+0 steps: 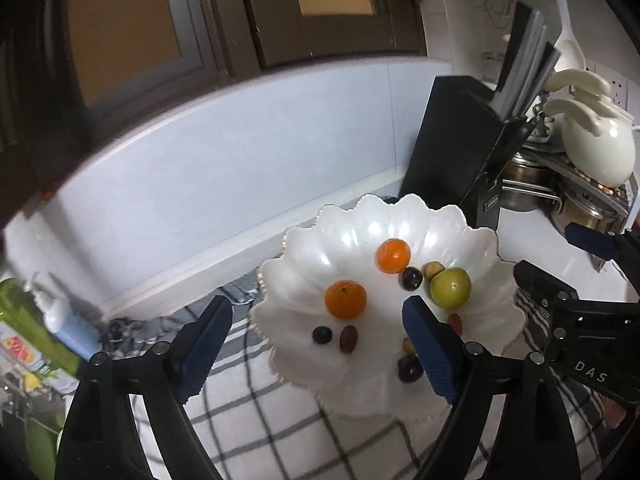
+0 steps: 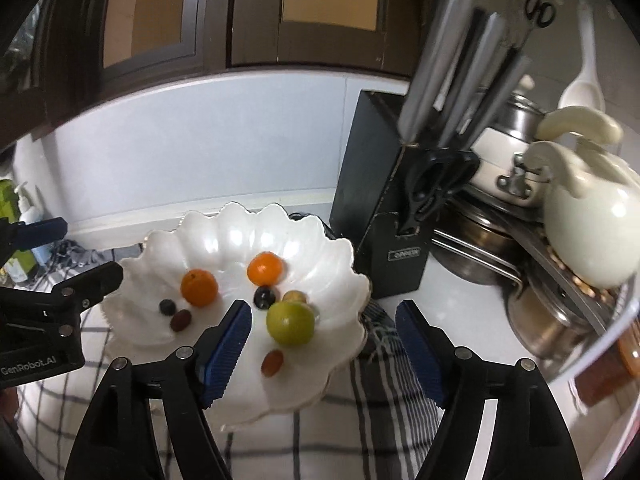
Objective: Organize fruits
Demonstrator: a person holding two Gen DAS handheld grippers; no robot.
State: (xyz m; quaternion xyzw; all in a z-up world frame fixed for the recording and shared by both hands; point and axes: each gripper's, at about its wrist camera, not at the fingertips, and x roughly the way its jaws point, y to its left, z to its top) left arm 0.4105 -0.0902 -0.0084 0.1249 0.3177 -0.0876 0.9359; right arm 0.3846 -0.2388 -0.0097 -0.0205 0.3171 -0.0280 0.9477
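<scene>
Fruits lie loose in a white scalloped bowl that rests on a checked cloth on a pale kitchen counter. Going left to right in the right wrist view: the left gripper pokes in at the bowl's left rim, jaws apart and holding nothing; then a dark berry and a brown date sit side by side; then an orange; then a second orange farther back; a dark grape just in front of it; a green fruit with a small tan fruit touching behind; and a reddish date nearest the camera. Right of the bowl stands a black knife block, then stacked steel pots and a cream jug. The right gripper hangs over the bowl's near right side, its blue pads spread wide and empty, the green fruit between their lines of sight. Everything appears gathered in the bowl already, so the step seems to be a clean withdrawal: keep both jaws wide, lift clear of the thin fluted rim, and avoid nudging the round fruit, which would roll easily
</scene>
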